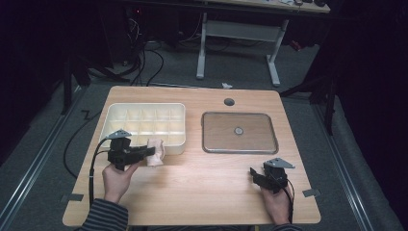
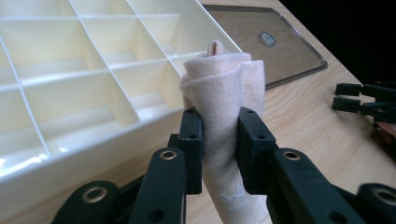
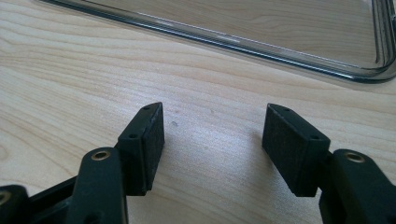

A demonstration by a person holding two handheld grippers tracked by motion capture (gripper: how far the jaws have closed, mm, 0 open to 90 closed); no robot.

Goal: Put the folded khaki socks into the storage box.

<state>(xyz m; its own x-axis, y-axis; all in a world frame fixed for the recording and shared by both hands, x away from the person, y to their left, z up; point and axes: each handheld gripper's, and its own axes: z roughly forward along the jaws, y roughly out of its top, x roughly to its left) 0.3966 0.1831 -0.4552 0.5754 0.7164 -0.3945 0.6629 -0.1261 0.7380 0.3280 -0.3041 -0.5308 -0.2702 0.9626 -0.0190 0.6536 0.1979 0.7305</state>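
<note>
The left tongs [image 2: 219, 154] are clenched on a rolled cloth [image 2: 224, 98] of pale pink colour. In the left gripper view the two black jaws press the roll from both sides at its middle, so the upper part swells out above them and the lower part goes down between them and is cut off by the bottom edge. Near that edge the cloth carries a small pale print; its letters are upside down and too faint to read. In the high view the left hand [image 1: 118, 175] comes from the bottom edge in a striped sleeve [image 1: 106, 216], and the left tongs [image 1: 153, 150] point to the person's right, with the rolled cloth [image 1: 156, 153] at their tip.

Just behind the cloth stands a cream divider tray [image 2: 84, 70] with many compartments; the cloth is in front of its near wall, not inside any compartment. Whether the cloth touches the wall, I cannot tell.

The right tongs [image 3: 212, 144] are released: the jaws stand wide apart with bare wood of the worktop [image 3: 93, 70] between them, and they hold nothing. In the high view the right hand [image 1: 276, 204] keeps the right tongs [image 1: 254, 173] low over the worktop [image 1: 202, 192], pointing toward the left tongs. Beyond the right tongs lies a clear flat lid [image 3: 261, 28] with a round knob [image 1: 238, 130]; its far part is cut off in the right gripper view.
</note>
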